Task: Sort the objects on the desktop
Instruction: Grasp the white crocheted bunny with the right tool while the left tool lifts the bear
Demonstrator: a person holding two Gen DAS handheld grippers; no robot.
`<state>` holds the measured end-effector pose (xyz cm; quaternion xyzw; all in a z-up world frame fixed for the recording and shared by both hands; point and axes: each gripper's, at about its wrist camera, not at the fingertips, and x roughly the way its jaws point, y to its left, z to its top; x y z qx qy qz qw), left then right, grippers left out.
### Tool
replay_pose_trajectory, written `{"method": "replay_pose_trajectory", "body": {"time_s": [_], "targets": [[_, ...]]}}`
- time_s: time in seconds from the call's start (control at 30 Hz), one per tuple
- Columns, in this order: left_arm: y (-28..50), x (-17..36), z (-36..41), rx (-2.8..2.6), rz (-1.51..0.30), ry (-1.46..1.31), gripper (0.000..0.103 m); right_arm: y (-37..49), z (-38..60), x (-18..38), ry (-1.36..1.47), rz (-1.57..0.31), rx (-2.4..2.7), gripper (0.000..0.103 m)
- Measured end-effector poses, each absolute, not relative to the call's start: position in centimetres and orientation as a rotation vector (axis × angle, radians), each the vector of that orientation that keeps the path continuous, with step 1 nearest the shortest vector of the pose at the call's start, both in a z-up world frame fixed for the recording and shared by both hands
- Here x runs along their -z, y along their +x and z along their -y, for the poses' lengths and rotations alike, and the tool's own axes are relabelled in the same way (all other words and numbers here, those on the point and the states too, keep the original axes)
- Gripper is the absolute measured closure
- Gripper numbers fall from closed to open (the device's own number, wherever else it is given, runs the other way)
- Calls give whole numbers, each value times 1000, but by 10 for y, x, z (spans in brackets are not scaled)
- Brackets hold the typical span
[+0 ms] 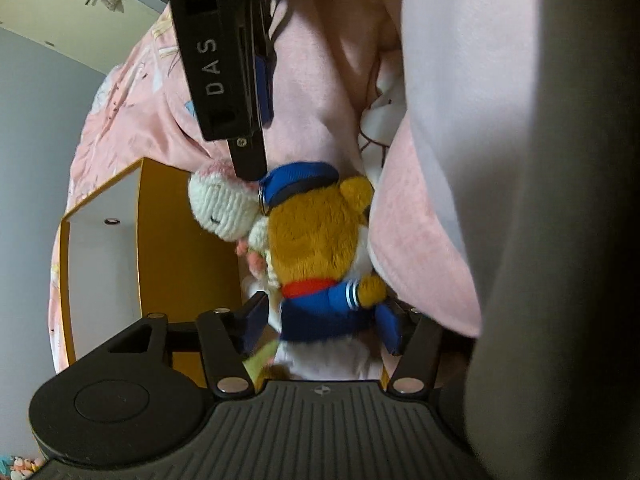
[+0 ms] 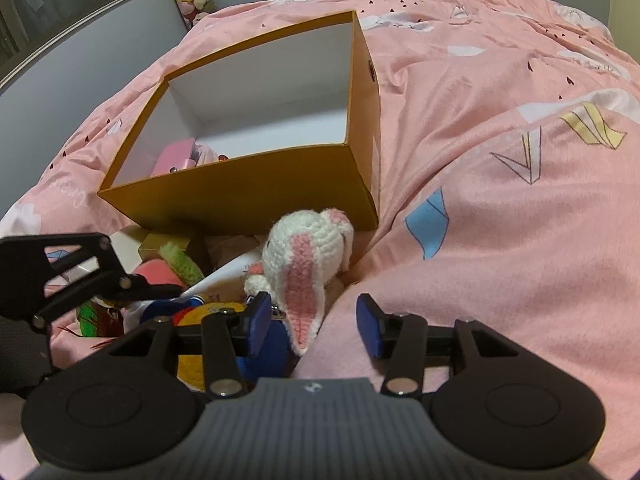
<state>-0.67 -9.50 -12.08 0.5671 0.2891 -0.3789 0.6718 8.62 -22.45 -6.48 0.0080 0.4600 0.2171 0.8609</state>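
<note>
A plush bear in a blue sailor suit and cap [image 1: 320, 248] lies on the pink bedspread. My left gripper [image 1: 324, 324] has its blue pads on either side of the bear's body and is shut on it. A white and pink crocheted bunny [image 2: 308, 256] lies against the bear, just in front of the yellow box [image 2: 256, 196]; it also shows in the left wrist view [image 1: 220, 204]. My right gripper [image 2: 316, 324] is open, its fingers straddling the bunny's long ear. The right gripper's arm [image 1: 224, 60] hangs over the bunny in the left wrist view.
The open box has a white inside and holds a pink item [image 2: 176, 160] in its near left corner. More small toys, one green and fuzzy [image 2: 180, 264], lie left of the bunny. The pink bedspread [image 2: 500, 160] rises in folds to the right.
</note>
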Motion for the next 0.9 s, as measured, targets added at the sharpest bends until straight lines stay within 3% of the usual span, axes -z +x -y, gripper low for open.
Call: {"method": "replay_pose_trajectory", "body": {"time_s": [0.17, 0.53, 0.73, 0.9], "targets": [[5, 119, 84, 807, -713, 1146, 61, 88, 229, 65, 45, -965, -467, 53], [59, 80, 19, 639, -910, 460, 63, 87, 232, 60, 64, -964, -479, 53], [65, 63, -10, 511, -886, 94, 64, 94, 226, 61, 91, -991, -515, 53], [45, 57, -8, 424, -833, 5, 64, 102, 209, 69, 53, -1005, -533, 49]]}}
